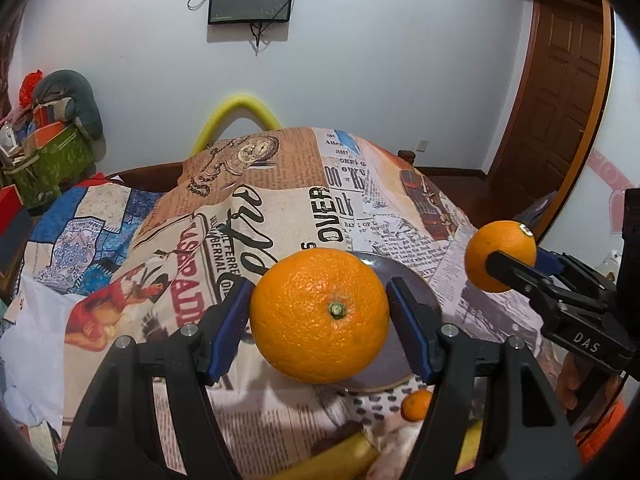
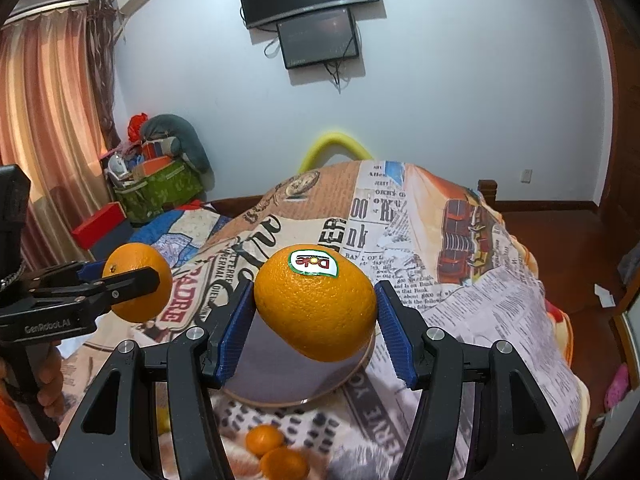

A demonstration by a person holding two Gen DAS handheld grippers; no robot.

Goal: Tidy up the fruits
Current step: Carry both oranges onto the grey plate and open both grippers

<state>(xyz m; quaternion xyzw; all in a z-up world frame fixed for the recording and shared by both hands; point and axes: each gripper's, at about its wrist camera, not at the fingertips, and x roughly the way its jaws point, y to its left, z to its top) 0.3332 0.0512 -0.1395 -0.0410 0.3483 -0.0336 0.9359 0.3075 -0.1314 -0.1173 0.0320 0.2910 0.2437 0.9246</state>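
Note:
My left gripper (image 1: 319,316) is shut on a large orange (image 1: 320,314), stem end facing the camera, held above a grey plate (image 1: 416,292). My right gripper (image 2: 316,312) is shut on a second orange (image 2: 316,306) with a Dole sticker, held above the same plate (image 2: 280,376). Each gripper shows in the other's view: the right one (image 1: 502,258) at right, the left one (image 2: 138,282) at left, both holding their oranges. Two small mandarins (image 2: 276,452) lie on the cloth below the plate; one mandarin (image 1: 416,404) shows in the left wrist view. A banana (image 1: 336,460) lies near the front edge.
A newspaper-print cloth (image 1: 280,208) covers the table. A yellow foam arch (image 1: 236,116) stands behind it. A green bag with clutter (image 1: 48,160) sits at back left, a wooden door (image 1: 568,92) at right, and screens (image 2: 316,36) on the wall.

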